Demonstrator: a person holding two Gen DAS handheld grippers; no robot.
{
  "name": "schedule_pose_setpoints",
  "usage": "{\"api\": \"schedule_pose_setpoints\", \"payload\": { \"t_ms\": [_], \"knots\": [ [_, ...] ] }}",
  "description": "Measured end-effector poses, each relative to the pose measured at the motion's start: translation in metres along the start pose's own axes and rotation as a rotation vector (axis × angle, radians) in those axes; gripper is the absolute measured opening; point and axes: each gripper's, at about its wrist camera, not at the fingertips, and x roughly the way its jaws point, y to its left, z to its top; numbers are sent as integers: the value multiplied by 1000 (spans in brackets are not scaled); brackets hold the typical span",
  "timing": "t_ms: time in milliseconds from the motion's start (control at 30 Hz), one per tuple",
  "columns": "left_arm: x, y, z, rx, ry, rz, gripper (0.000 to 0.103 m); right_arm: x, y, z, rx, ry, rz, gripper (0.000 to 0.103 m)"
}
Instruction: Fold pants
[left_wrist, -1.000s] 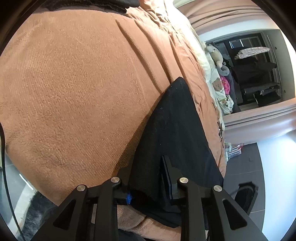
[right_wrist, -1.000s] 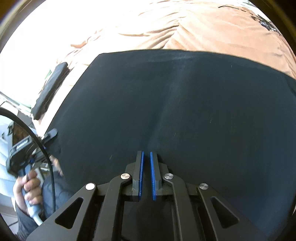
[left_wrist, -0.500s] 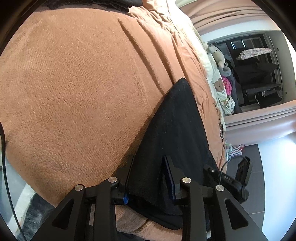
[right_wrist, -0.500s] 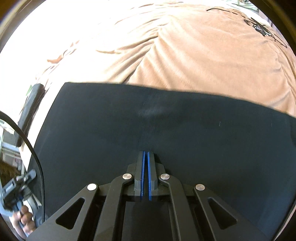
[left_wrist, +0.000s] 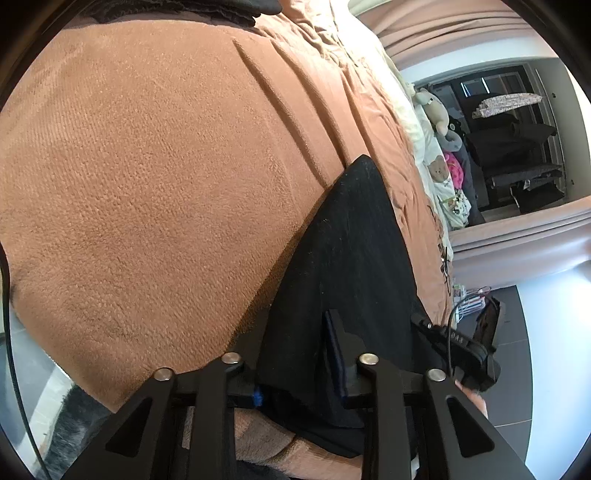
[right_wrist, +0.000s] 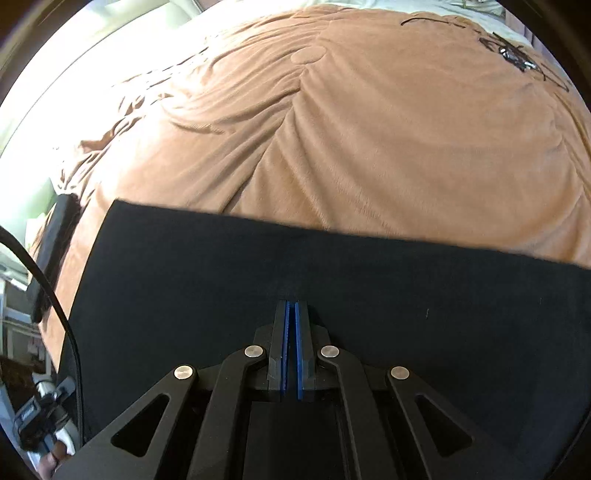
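Pants (right_wrist: 332, 295), black and flat, lie on the brown blanket (right_wrist: 388, 147) at its near edge. Left gripper (left_wrist: 295, 365) has just been closing, its jaws clamped on a thick fold of the pants' corner. Right gripper (right_wrist: 291, 332) rests on the cloth with jaws together (nothing visibly between them).

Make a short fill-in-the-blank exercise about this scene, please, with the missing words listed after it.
1. The pants are ____ in colour.
2. The pants lie on a ____ blanket.
3. The right gripper has its jaws ____.
4. The left gripper has ____ between its fingers.

Missing words: black; brown; shut; pants
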Motion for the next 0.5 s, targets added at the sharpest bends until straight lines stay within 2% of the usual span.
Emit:
{"api": "schedule_pose_setpoints", "payload": {
  "t_ms": [33, 133, 300, 500],
  "knots": [
    [-1, -1, 0, 7, -3, -2, 18, -7, -3, -3, 0, 7, 14, 0],
    [-5, -7, -2, 39, -20, -3, 13, -13, -2, -19, -5, 29, 62, 0],
    [-12, -13, -1, 29, -35, -40, 11, -24, -1, -50, -9, 58, 150, 0],
    [-26, -40, 1, 103, -59, -74, 10, -28, -1, -70, -6, 82, 225, 2]
  ]
}}
